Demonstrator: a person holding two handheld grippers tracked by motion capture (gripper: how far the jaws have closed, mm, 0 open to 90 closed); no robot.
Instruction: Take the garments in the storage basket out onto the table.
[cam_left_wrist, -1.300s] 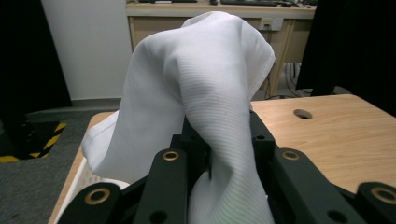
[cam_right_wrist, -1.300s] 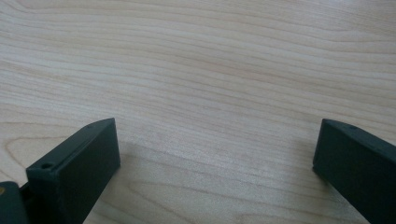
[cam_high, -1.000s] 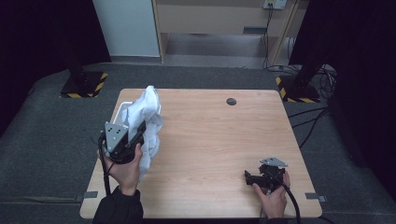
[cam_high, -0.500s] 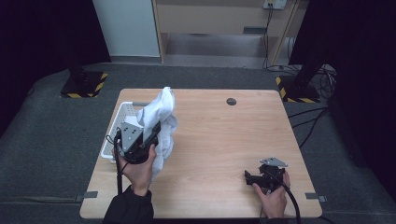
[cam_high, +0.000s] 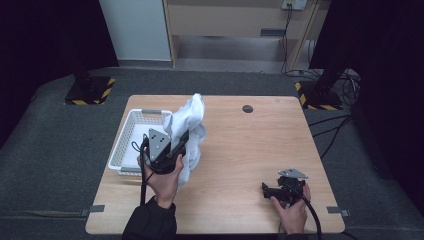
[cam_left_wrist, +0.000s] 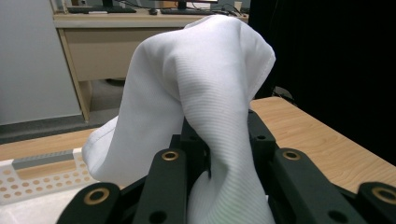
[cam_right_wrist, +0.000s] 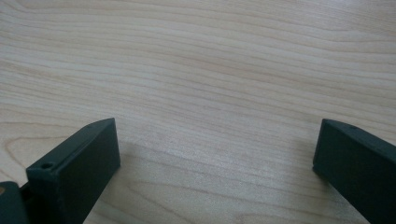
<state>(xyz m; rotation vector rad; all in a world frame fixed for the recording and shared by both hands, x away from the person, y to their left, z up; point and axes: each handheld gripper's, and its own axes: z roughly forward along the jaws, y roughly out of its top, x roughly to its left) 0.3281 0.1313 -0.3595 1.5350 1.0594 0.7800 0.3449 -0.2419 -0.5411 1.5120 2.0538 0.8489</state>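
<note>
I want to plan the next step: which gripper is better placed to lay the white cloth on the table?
Left. The left gripper already clamps the white cloth; the right gripper rests open and apart.

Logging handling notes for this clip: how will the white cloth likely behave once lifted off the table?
Probably floppy: the cloth drapes in soft folds over the left hand-held gripper. Likely light, since a pinched part stands up by itself. It may trail and drag, because its lower end hangs beside the basket.
</note>
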